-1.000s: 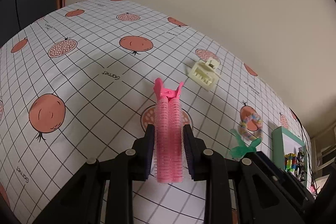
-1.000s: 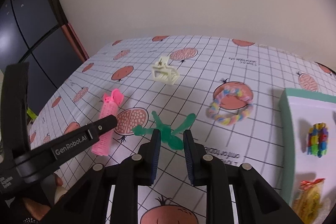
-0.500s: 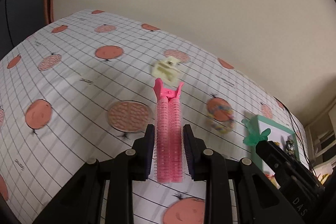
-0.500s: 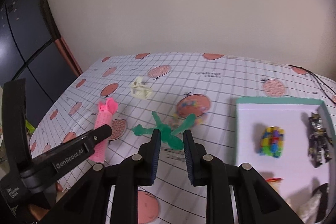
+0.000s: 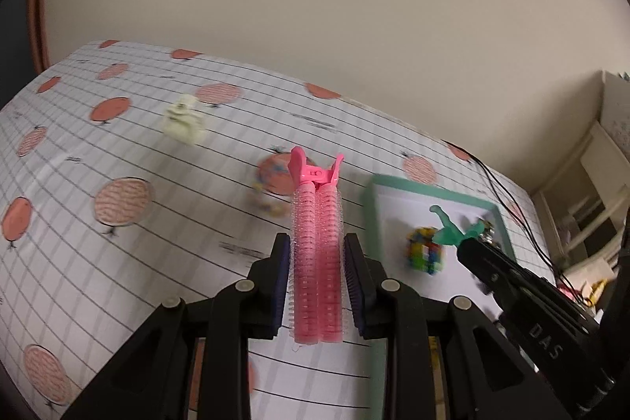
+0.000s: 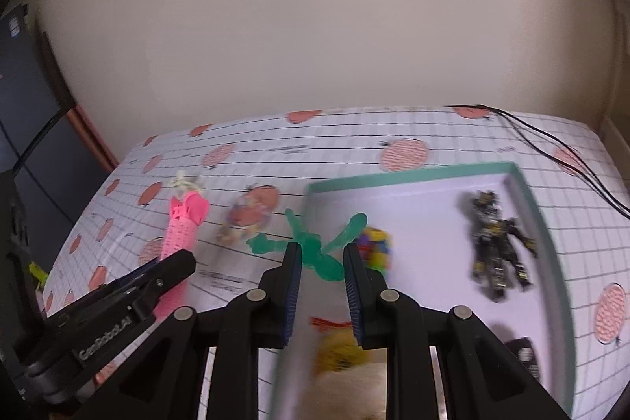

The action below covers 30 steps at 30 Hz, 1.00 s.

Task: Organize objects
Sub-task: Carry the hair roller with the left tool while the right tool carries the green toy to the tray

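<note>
Both grippers loaded above the teal-rimmed white tray (image 6: 527, 191).
Left gripper (image 5: 317, 262) clamps a pink bristled roller clip (image 5: 317, 247); right gripper (image 6: 322, 262) pinches a green plastic clip (image 6: 315, 247), tray at 3 o'clock.

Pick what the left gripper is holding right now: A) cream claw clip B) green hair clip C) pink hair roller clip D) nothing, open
C: the left gripper is clamped on the pink hair roller clip, while the green hair clip sits in the right gripper.
</note>
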### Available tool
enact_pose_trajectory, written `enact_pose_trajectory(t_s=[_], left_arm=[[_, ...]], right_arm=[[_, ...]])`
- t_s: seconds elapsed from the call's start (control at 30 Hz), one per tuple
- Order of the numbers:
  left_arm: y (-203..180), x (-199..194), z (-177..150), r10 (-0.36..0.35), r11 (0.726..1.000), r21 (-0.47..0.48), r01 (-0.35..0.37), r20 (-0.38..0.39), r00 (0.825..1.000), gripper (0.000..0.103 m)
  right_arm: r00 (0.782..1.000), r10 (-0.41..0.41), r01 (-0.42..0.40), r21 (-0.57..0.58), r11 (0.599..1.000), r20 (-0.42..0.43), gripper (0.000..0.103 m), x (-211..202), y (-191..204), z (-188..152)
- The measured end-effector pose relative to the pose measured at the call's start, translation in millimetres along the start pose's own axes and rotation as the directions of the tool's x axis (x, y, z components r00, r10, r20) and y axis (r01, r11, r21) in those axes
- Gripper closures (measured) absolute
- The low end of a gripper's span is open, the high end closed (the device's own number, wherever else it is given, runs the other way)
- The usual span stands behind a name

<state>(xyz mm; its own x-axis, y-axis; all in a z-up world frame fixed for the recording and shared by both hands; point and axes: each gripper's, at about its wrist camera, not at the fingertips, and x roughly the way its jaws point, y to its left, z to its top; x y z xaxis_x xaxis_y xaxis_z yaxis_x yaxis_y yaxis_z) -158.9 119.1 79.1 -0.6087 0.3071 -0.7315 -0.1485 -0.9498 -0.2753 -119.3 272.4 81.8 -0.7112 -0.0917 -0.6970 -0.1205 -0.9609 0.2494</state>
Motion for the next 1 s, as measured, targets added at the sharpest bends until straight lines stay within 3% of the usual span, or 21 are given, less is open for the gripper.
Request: enact_pose_trajectory(t_s=[0.33,0.5,1.0], left_arm=[[-51,16,-17,-0.091,0.995,0.028,0.092,-0.049,0.995,0.075],[-70,24,-24,-0.102,0.993,0.061,0.106,-0.071,0.992,0.075],[-68,44,-29,-0.074,0.996,0.045,0.080,-0.126,0.989,0.075]], right_arm=[[0.997,-0.071,0.072,0.077,0.994,-0.015,0.080,-11,-60,-9],[0.996,-0.086,0.089,0.112,0.990,-0.026,0.081,-13,-82,-13],[0.993,-0.092,0.100,0.102,0.990,-0.075,0.081,0,-82,-19]])
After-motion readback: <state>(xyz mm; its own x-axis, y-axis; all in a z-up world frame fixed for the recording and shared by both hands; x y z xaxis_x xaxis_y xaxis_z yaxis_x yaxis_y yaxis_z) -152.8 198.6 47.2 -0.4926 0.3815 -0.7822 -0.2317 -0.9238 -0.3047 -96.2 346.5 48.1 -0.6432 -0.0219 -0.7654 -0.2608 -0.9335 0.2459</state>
